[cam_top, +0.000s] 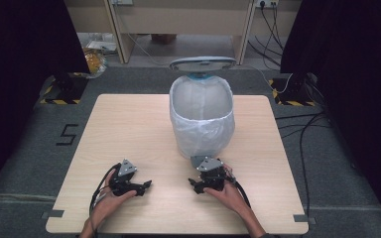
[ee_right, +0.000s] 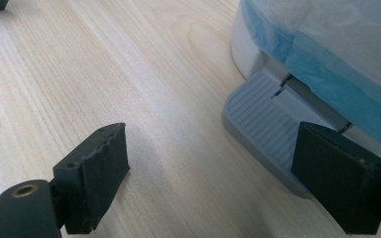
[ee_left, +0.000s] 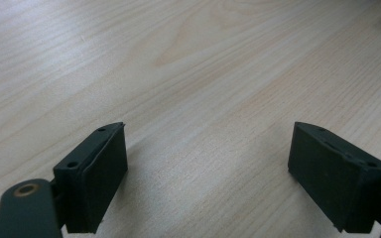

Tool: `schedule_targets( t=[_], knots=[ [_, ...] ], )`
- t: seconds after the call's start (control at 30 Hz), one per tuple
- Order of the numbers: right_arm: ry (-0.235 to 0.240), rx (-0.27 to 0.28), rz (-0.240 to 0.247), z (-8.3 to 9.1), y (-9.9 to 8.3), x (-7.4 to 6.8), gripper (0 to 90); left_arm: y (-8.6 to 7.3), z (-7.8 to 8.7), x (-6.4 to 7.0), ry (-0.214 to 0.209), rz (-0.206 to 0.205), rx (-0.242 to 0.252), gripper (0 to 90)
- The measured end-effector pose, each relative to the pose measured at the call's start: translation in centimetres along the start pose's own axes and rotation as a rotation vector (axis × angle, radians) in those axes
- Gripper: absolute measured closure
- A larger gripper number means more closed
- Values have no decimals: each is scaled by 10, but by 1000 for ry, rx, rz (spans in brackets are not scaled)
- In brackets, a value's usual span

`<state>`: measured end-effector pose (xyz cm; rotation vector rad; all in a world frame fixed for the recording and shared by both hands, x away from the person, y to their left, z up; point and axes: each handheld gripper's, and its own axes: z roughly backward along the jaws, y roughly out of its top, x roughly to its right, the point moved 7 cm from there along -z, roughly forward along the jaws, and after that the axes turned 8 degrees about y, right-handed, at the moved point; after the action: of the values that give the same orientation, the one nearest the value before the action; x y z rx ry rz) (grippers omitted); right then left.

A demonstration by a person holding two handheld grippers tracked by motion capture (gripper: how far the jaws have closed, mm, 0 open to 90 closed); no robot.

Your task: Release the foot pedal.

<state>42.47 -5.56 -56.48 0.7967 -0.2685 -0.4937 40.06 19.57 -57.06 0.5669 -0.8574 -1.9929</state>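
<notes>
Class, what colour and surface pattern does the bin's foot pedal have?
The foot pedal is grey with fine parallel ridges, clearest in the right gripper view.

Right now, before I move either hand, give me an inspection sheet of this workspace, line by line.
Surface: light wooden table, bare apart from the bin and the grippers.
Job's things: white pedal bin upright at the table's middle, lid raised, lined with a white bag; its grey pedal faces the person.
Clutter: nothing seen on the table.
Grippers: left gripper open over bare wood; right gripper open, low beside the pedal, holding nothing.
Cables: black cables on the floor at the right.
Surroundings: grey floor with a marked 5, dark curtains at both sides.
</notes>
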Motion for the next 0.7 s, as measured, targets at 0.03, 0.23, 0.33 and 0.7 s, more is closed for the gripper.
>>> schedule_targets(
  t=[0.03, 0.23, 0.33, 0.7],
  knots=[
    [1, 0, 1, 0, 0, 0, 144, 0, 0, 0, 0, 0, 0, 145],
    [1, 3, 9, 0, 0, 0, 144, 0, 0, 0, 0, 0, 0, 145],
    [5, 3, 21, 1, 0, 0, 144, 0, 0, 0, 0, 0, 0, 145],
    [0, 12, 28, 3, 2, 0, 144, 0, 0, 0, 0, 0, 0, 145]
  ],
)
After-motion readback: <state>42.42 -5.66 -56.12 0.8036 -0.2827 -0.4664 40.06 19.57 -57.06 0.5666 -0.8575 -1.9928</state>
